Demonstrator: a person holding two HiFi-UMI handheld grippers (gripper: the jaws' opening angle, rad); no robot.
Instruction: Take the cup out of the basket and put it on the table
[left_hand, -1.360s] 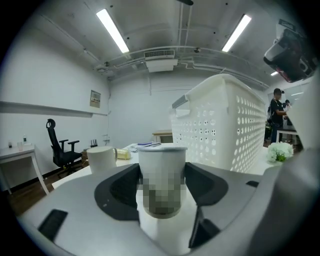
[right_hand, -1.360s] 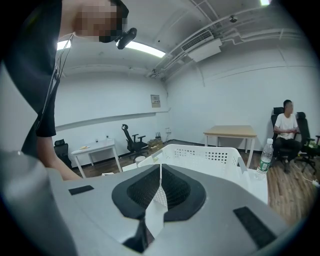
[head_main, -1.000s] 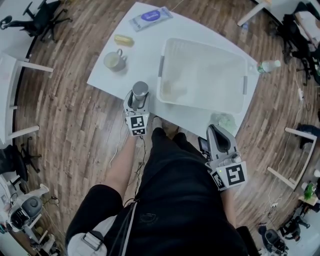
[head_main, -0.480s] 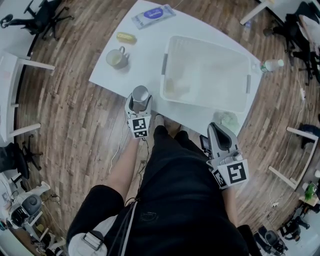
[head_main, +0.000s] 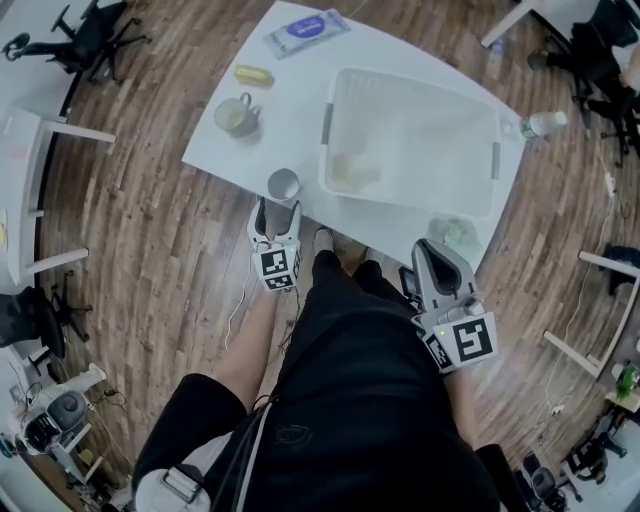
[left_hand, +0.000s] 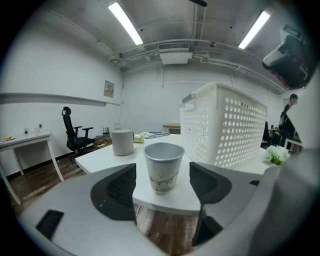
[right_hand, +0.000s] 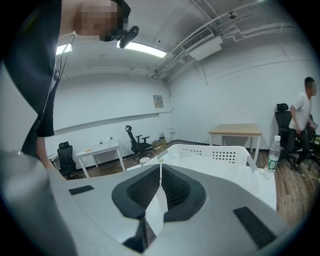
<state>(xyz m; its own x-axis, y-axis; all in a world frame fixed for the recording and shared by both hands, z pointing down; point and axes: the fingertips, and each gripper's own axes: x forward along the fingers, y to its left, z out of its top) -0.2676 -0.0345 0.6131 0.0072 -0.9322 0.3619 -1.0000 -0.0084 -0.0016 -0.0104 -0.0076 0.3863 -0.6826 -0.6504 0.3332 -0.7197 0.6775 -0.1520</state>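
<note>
Cup of pale paper with a faint printed band (left_hand: 163, 170), now out of the basket and standing on the table, sits in line with the gap between the black ridged pads (left_hand: 119, 187) of the left gripper (head_main: 277, 214). Its jaws have just been opening and stand wide, both pads clear of the cup's wall, nothing gripped. The right gripper (right_hand: 159, 192), held at the person's side near the table's corner, has its pads drawn together on nothing. Beyond the cup are the white perforated plastic basket (left_hand: 225, 125) to its right and a squat grey mug (left_hand: 122, 142) further back on the white table (head_main: 300, 100), with brown wooden flooring (head_main: 150, 230) below.

The placing looks done, with only the withdrawal of the left gripper left. That is where the hazard lies. The cup stands close to the table's near edge and looks light and empty. A pad clipping its side, should the gripper come away at a slant, would likely topple it or skid it off onto the floor. A straight pull back should avoid that.

The cup stands upright, open mouth to the ceiling and base flat on the table, its long axis vertical, tapering from a wide rim to a narrower base
</note>
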